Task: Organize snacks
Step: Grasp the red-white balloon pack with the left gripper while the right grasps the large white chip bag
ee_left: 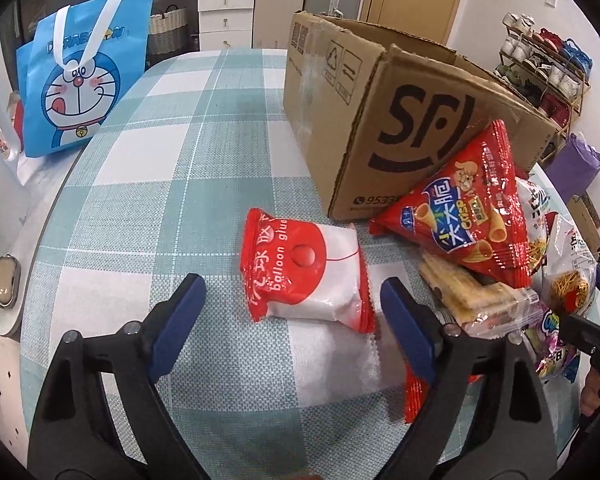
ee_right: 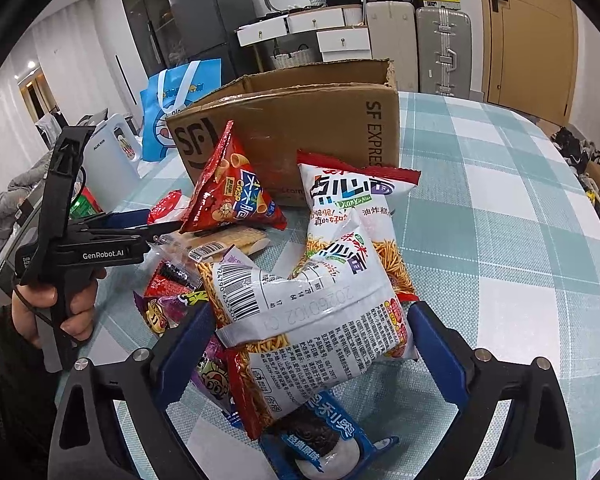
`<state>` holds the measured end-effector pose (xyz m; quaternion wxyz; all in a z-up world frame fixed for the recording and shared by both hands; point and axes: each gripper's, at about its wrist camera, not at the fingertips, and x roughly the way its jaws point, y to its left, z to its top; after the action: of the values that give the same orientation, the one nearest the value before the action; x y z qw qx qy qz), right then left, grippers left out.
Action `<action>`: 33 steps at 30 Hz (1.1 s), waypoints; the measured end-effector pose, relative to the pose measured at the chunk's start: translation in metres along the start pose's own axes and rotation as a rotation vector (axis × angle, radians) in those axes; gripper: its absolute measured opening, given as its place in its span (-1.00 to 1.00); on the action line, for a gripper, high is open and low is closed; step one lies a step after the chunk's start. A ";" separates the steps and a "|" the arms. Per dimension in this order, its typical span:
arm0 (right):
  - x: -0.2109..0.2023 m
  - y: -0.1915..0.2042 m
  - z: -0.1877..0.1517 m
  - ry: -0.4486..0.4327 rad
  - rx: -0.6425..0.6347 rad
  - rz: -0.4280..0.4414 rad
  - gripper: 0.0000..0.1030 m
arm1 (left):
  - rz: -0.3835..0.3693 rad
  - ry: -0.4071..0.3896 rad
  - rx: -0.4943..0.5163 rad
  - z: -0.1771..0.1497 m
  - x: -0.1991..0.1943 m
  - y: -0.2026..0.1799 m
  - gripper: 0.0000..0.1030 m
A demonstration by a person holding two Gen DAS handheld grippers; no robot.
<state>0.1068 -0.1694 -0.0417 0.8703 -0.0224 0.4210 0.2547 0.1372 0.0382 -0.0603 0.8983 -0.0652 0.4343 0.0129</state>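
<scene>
Left gripper (ee_left: 290, 294), jaws apart, flanks a glossy red-and-white pillow packet (ee_left: 306, 268) on the checked woven tabletop (ee_left: 148, 184); right gripper (ee_right: 310, 330), released, brackets a crinkled foil noodle-snack bag (ee_right: 320, 320); beyond, a creased cardboard box (ee_right: 296, 120).

White noodle-snack bag (ee_right: 316, 320) between right tool's (ee_right: 312, 344) spread pads, perhaps touching.

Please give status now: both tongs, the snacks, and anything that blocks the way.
Left tongs open around red-and-white packet, no grip. Right tongs open astride noodle snack bag. Cardboard box behind pile, open. Path clear.
</scene>
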 end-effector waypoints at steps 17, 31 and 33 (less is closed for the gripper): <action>-0.007 0.002 -0.004 -0.023 -0.032 0.029 0.60 | -0.030 -0.031 0.054 -0.009 -0.011 -0.012 -0.14; -0.020 -0.002 0.000 -0.074 -0.036 0.052 0.35 | -0.056 -0.085 0.051 -0.010 -0.030 -0.013 -0.15; -0.021 -0.002 0.001 -0.080 -0.036 0.054 0.33 | -0.056 -0.094 0.051 -0.009 -0.034 -0.012 -0.15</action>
<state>0.0972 -0.1799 -0.0260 0.8787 -0.0165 0.3817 0.2863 0.1099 0.0259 -0.0384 0.9191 -0.0537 0.3898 -0.0201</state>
